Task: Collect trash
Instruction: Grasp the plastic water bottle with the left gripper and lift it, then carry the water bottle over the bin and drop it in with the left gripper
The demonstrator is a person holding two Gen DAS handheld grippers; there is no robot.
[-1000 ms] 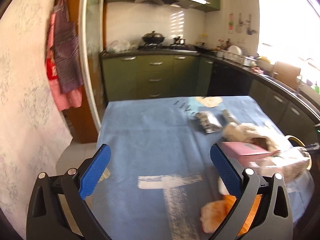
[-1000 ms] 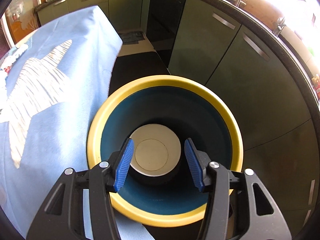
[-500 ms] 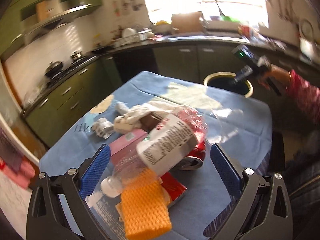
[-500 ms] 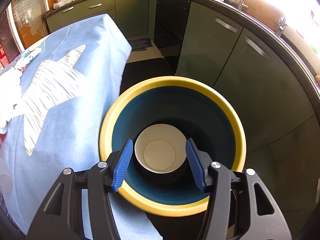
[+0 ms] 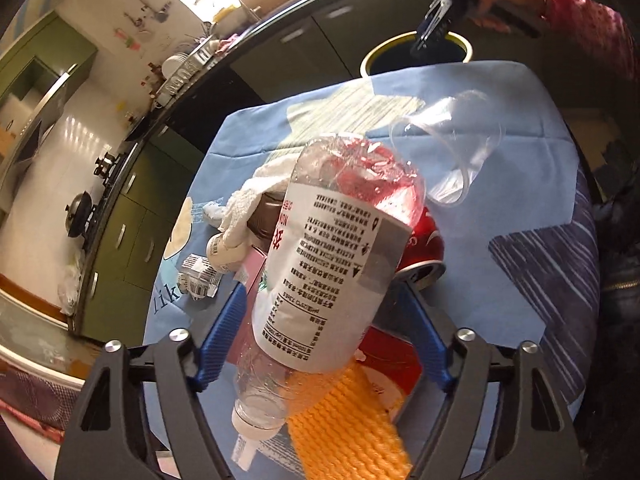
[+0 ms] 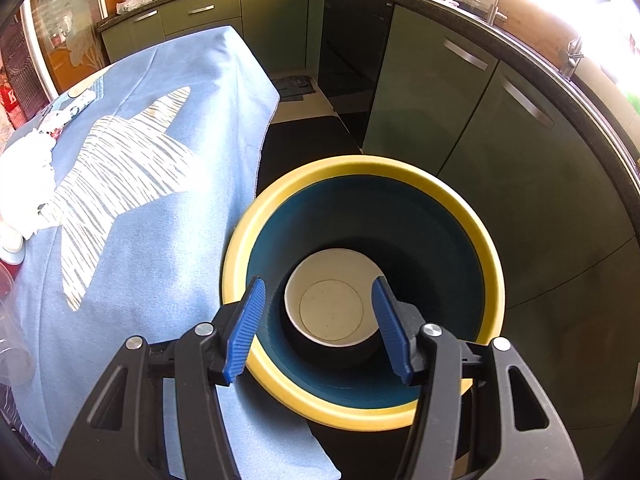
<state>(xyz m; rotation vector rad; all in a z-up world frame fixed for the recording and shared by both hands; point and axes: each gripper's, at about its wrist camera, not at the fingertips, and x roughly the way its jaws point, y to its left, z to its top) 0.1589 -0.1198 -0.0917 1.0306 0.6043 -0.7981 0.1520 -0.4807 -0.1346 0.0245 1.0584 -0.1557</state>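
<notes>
A clear plastic bottle (image 5: 332,264) with a white printed label lies on top of a trash pile on the blue tablecloth (image 5: 520,184). My left gripper (image 5: 322,292) straddles it and its jaws are closing, the blue pads close beside the bottle's sides with no press visible. My right gripper (image 6: 320,320) hangs open over a yellow-rimmed bin (image 6: 280,188) with a dark blue inside. A paper cup (image 6: 332,308) sits at the bin's bottom, below the pads and apart from them. In the left wrist view a hand holds the right gripper (image 5: 436,20) above the bin (image 5: 462,46).
Under and around the bottle lie a red can (image 5: 424,240), an orange knitted pad (image 5: 352,420), a red packet (image 5: 396,360), a white cloth (image 5: 256,200), crumpled wrappers (image 5: 200,276) and a clear plastic cup (image 5: 452,148). Green cabinets (image 6: 460,120) ring the table.
The left gripper swung round from facing the kitchen, dropped onto the trash pile, and its jaws narrowed around the bottle. The right gripper stayed over the bin.
</notes>
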